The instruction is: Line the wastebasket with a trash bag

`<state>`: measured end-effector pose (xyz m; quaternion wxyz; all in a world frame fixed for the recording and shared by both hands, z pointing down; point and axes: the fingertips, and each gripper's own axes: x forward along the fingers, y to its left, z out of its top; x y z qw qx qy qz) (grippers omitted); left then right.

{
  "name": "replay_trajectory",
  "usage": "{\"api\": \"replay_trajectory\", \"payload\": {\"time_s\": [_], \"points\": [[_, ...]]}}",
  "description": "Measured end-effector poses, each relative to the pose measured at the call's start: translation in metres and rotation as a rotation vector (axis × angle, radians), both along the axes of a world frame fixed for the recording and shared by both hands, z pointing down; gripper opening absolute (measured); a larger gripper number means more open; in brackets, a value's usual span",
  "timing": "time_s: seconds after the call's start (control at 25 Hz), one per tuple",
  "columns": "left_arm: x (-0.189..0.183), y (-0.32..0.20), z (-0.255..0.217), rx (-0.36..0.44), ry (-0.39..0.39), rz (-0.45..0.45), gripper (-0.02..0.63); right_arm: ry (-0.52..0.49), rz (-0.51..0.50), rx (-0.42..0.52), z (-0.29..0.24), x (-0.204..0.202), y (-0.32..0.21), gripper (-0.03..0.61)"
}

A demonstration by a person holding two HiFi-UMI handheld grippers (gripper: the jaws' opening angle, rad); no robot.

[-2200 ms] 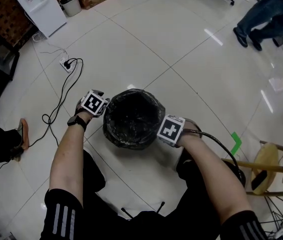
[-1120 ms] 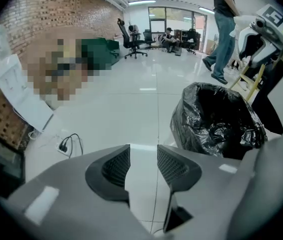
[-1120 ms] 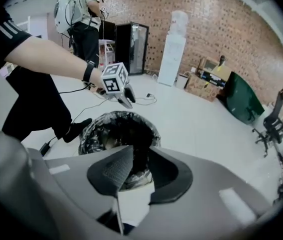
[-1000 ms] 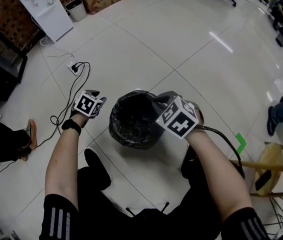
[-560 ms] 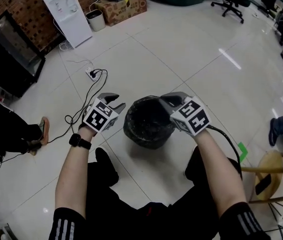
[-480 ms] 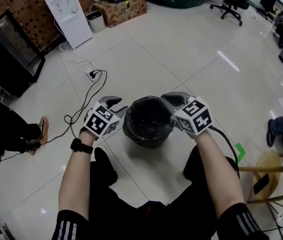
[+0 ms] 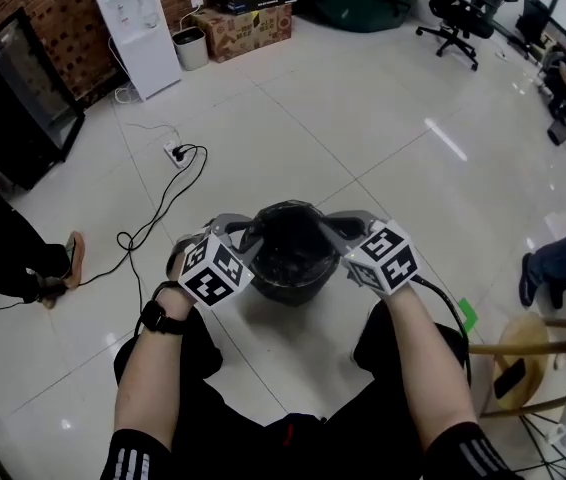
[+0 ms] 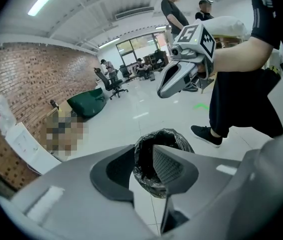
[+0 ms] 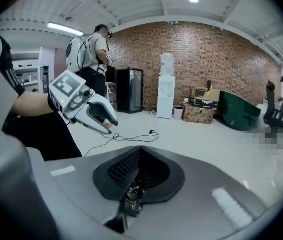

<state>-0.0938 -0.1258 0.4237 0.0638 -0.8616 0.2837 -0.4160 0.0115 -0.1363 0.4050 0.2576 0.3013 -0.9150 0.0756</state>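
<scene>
The wastebasket (image 7: 285, 280) stands on the floor (image 7: 363, 118), below and between my hands, with the black trash bag (image 7: 283, 246) already in it. My left fingers (image 8: 170, 166) are half apart and have just been closing on nothing. My right fingers (image 9: 126, 170) are pressed together, empty, and both are about as near the rim.

Round wastebasket (image 7: 294, 286) stands upright, apparently lined with a black trash bag (image 7: 285, 234).
</scene>
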Motion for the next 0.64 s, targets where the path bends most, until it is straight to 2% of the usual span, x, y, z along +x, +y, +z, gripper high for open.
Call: {"api": "replay_trajectory", "payload": {"time_s": [0.16, 0.64], "points": [[0.010, -0.011, -0.004, -0.005, 0.020, 0.022, 0.103, 0.080, -0.038, 0.018, 0.008, -0.003, -0.011, 0.006], [0.016, -0.007, 0.006, -0.010, 0.000, 0.064, 0.104, 0.100, -0.042, -0.007, 0.021, -0.003, -0.024, 0.006]]}}
